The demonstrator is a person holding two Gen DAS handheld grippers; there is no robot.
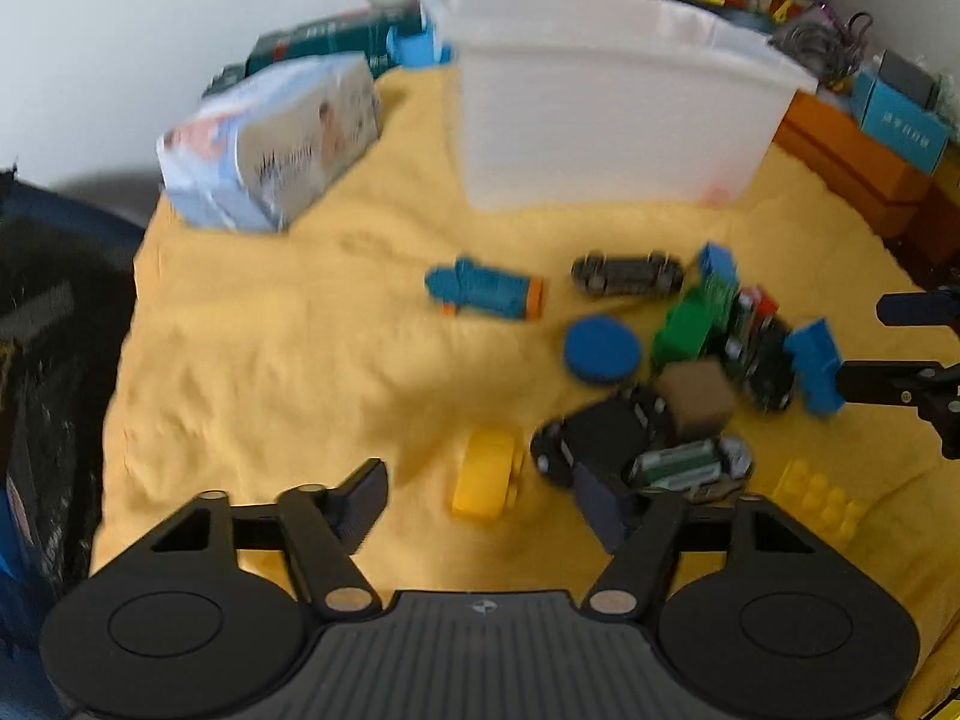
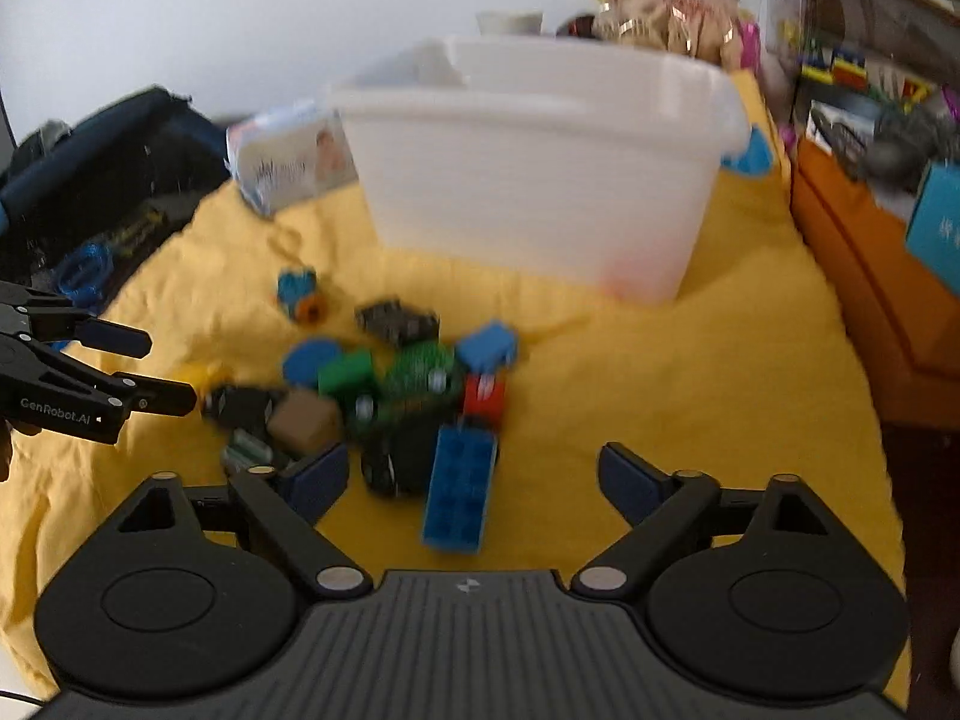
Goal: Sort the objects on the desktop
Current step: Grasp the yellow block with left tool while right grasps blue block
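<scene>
Left wrist view: left hand-held gripper (image 1: 489,498) spread and empty at bottom centre, hovering over the yellow block (image 1: 486,474), presumably lining up a pick. Blue rocket toy (image 1: 483,291) at centre, long axis left-right, orange end rightward.

Right wrist view: right hand-held gripper (image 2: 474,480) spread wide, empty, straddling the blue brick (image 2: 459,489), long axis roughly up-down. White bin (image 2: 540,180) above, likely the destination.

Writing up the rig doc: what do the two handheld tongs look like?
Both match: matte black body with ribbed grey centre, round black discs either side, silver pivot pins, dark navy pads. Left tongs; right tongs. White "GenRobot.AI" lettering shows on the left one's side. No cables or sleeves visible.
</scene>
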